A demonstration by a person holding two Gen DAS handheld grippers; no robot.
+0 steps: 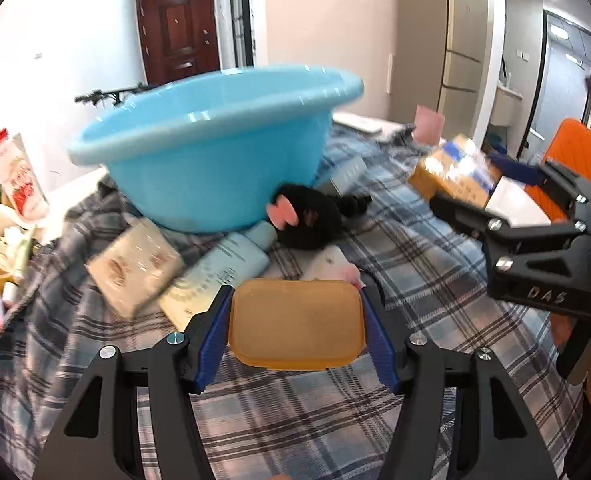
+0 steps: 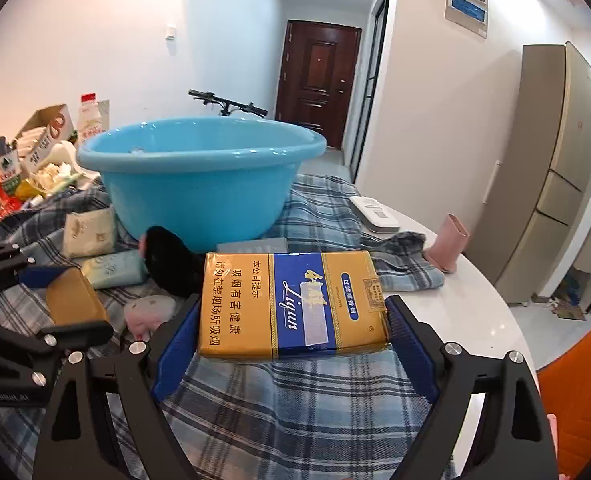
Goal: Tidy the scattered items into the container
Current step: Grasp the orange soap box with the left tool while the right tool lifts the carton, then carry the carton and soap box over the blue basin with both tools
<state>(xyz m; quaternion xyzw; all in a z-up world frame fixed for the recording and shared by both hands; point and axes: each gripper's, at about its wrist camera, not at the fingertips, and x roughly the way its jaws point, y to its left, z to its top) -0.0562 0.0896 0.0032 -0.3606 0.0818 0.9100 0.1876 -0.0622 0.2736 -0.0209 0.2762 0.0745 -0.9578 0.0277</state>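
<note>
The blue basin [image 2: 199, 176] is set on the plaid cloth [image 2: 295, 392] toward the far side of the table, its rim level in the right wrist view and tilted in the left wrist view; one pale item is glimpsed just inside its far wall, too small to identify.

An amber soap bar [image 1: 296, 324] is pinched between the blue pads [image 1: 214, 340] of the left gripper [image 1: 296, 326], held above the cloth and short of the basin. A yellow-and-blue cigarette pack [image 2: 291, 304] is clamped flat by the right gripper [image 2: 293, 336], its printed face up, also short of the basin — both sets of fingers are pressed against what they carry.

Against the basin's near base several items lie on the cloth: a black plush toy [image 1: 309, 216] with a pink patch, touching the basin wall; a pale blue tube [image 1: 231, 260] just beside it, its cap toward the basin; a cream tissue packet [image 1: 135, 266] left of the tube; and a small pink-and-white soft item [image 2: 149, 312] near the left gripper. A grey flat box [image 2: 253, 246] is seen beside the basin, behind the pack.

Farther right, a white remote [image 2: 373, 210] and a pink cup [image 2: 447, 248] lying on its side are found on the bare white table [image 2: 475, 312]. At the far left a heap of packets and a milk carton [image 1: 17, 174] is piled.
</note>
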